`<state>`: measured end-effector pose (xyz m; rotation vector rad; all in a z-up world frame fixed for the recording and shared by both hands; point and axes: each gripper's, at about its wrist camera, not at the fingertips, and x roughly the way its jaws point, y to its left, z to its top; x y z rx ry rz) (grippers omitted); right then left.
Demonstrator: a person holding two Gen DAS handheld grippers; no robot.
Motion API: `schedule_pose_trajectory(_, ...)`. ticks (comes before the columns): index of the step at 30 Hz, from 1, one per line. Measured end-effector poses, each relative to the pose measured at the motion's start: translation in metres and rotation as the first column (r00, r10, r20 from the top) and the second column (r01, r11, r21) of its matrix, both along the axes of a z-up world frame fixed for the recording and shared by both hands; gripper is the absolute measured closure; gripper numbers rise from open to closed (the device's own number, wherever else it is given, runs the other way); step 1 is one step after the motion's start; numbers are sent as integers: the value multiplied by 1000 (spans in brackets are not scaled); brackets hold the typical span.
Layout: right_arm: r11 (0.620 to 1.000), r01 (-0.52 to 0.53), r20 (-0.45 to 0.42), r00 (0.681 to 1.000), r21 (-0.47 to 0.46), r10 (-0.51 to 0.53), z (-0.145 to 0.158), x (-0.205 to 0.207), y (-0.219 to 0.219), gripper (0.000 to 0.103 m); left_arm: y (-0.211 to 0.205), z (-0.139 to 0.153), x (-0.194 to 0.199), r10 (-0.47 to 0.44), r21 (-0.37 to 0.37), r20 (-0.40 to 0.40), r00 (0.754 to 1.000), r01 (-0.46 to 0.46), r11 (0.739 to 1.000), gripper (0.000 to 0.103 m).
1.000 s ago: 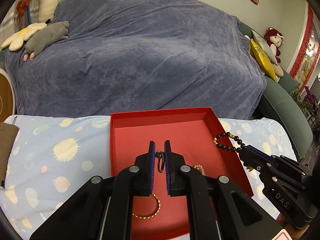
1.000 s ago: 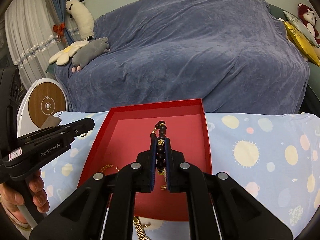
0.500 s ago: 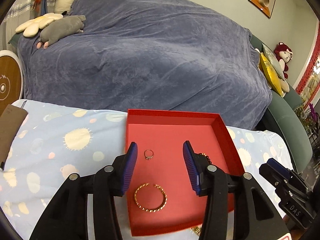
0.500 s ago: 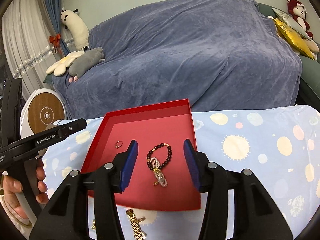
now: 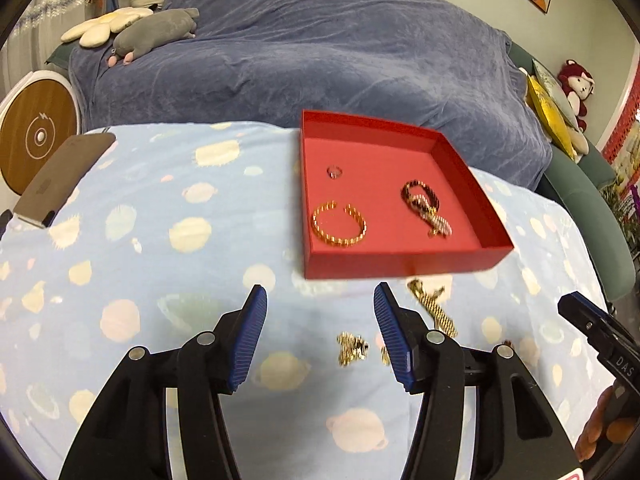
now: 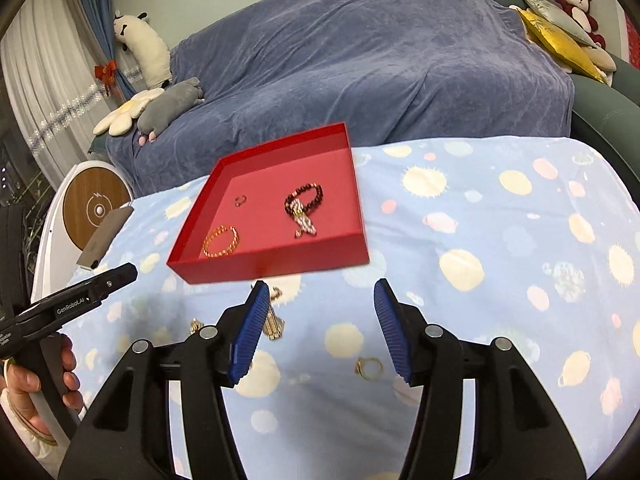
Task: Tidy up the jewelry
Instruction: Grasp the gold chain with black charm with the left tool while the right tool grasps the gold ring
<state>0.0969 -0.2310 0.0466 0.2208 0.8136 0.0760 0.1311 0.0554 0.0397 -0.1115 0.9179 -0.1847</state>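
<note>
**Reaching for the loose pieces short of the box**

Hovering over the patterned surface (image 5: 120, 240), we hold both grippers with fingers spread wide and nothing between them. Three pieces already lie in the red box (image 5: 400, 264): a small ring (image 5: 334, 171) toward its far left, a gold bangle (image 5: 339, 225) at the near left, and a dark bead bracelet (image 5: 425, 208) at the right, tangled with a pale beaded strand.

What matters now is what lies outside the box. In the right wrist view, a gold ring (image 6: 369, 367) rests on the cloth low between the fingers of the right gripper (image 6: 318, 326), close to the right-hand finger and nearer to us than the tips. A gold chain (image 6: 273, 322) lies beside the left-hand finger, partly hidden behind it, its long axis running roughly away from us toward the box.

In the left wrist view, a small gold cluster (image 5: 352, 347) sits between the fingers of the left gripper (image 5: 320, 330), hard by the right-hand finger, and the chain (image 5: 432, 306) stretches just outside that finger, slanting from the box front toward us.

We judge the right gripper the nearer one for the ring, needing only a drop and a slight pull back. The left gripper looks better placed for the cluster. The chain lies between both; gripping it across its length, not along it, seems safest. Motion blur softens the small pieces, so their exact shapes stay uncertain.
</note>
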Motion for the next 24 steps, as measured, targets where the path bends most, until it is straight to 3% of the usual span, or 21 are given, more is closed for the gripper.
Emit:
schedule_pose_trajectory(10,997,-23,-129,992,-72,14,-60,-5,-4,48,-7,-52,-12,-28,-15,-84,996,27,1000,49)
schedule_pose_trajectory(19,993,-48,-152,988,-109,31,-79,3,-2,51,-21,-66,-4,-74,-39,-101,992,70,997,49)
schedule_pose_trajectory(22,990,-53,-143,989,-128,34,-79,4,-2,63,-25,-72,0,-71,-32,-109,992,68,997,49)
schedule_pose_trajectory(24,989,-55,-143,989,-135,35,-79,4,-2,79,-28,-72,0,-65,-22,-96,993,63,998,49)
